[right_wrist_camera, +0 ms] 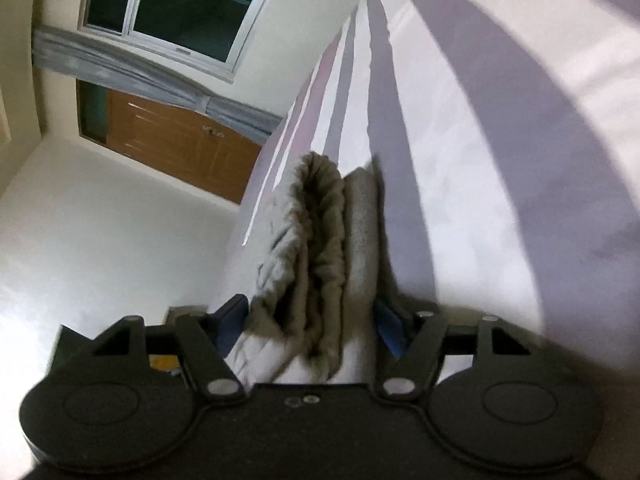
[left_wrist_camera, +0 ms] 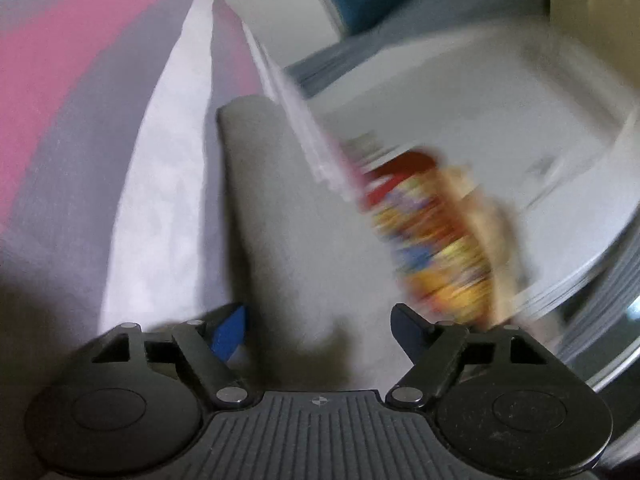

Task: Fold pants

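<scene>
The grey pants (left_wrist_camera: 276, 216) lie as a long folded strip on a striped bedsheet (left_wrist_camera: 168, 184) in the left wrist view. My left gripper (left_wrist_camera: 320, 328) is open, its jaws wide apart on either side of the near end of the strip. In the right wrist view the pants (right_wrist_camera: 320, 248) show as a bunched, layered fold with a ribbed edge. My right gripper (right_wrist_camera: 312, 320) is shut on that fold, with the blue pads (right_wrist_camera: 390, 320) pressing the cloth from both sides.
The bedsheet (right_wrist_camera: 460, 160) has white, grey and pink stripes. A blurred colourful object (left_wrist_camera: 436, 240) and a white surface (left_wrist_camera: 480, 112) lie right of the bed edge. A window (right_wrist_camera: 180, 4), grey curtain (right_wrist_camera: 120, 64) and wooden door (right_wrist_camera: 176, 140) show beyond.
</scene>
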`<state>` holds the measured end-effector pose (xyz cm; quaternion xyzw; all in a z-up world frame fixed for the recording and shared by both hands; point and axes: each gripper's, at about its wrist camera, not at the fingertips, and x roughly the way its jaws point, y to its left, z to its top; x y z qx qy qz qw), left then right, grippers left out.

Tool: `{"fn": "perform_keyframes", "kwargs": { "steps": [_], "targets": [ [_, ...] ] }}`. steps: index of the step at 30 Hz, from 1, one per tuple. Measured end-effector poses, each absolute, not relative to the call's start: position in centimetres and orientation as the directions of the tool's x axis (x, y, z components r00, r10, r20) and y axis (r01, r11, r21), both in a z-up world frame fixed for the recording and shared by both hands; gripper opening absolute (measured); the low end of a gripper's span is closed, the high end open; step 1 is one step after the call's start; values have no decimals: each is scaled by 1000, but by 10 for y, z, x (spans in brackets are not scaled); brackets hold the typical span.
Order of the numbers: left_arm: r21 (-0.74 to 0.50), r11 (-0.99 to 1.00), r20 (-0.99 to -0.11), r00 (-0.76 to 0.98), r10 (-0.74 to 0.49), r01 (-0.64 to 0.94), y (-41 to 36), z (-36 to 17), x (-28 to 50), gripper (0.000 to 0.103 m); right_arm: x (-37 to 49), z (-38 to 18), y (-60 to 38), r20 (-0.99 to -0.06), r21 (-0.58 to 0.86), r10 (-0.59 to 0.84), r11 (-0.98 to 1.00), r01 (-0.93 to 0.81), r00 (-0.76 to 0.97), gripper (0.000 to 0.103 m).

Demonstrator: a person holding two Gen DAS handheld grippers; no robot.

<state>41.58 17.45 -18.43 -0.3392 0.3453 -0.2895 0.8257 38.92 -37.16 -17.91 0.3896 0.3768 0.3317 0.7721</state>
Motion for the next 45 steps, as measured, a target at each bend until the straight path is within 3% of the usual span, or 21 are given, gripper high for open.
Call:
{"fn": "perform_keyframes", "kwargs": {
  "steps": [1, 3, 6, 10, 12, 15, 27, 33, 45],
  "targets": [
    [-683, 683, -441, 598, -669, 260, 158, -178, 415, 78, 388, -176, -365, -345, 831, 799, 504, -234, 493, 83],
    [-563, 783, -518, 625, -584, 265, 136, -168, 417, 81, 393, -170, -346, -488, 729, 729, 643, -235, 481, 81],
    [-521, 829, -552, 661, -508, 201, 124, -158, 418, 87, 394, -159, -318, -572, 643, 657, 731, -228, 491, 93],
    [-430, 898, -576, 736, -356, 98, 119, -144, 373, 91, 371, -137, -307, -633, 577, 580, 795, -187, 513, 96],
    [-387, 920, -571, 768, -290, 60, 119, -132, 339, 96, 335, -119, -311, -623, 511, 537, 830, -224, 569, 103],
    [-337, 941, -579, 785, -219, 14, 123, -116, 285, 101, 280, -95, -325, -587, 472, 520, 842, -260, 620, 103],
    [-186, 982, -534, 842, -71, -35, 95, -35, 78, 103, 76, -21, -296, -544, 191, 322, 947, -259, 775, 103],
    [-157, 987, -474, 874, -106, 35, 63, 10, 11, 103, 19, -7, -272, -517, 170, 313, 950, -263, 797, 103],
    [-112, 991, -362, 926, -106, 69, 31, 67, -90, 103, -85, 42, -255, -372, 48, 299, 952, -303, 879, 103]
  ]
}}
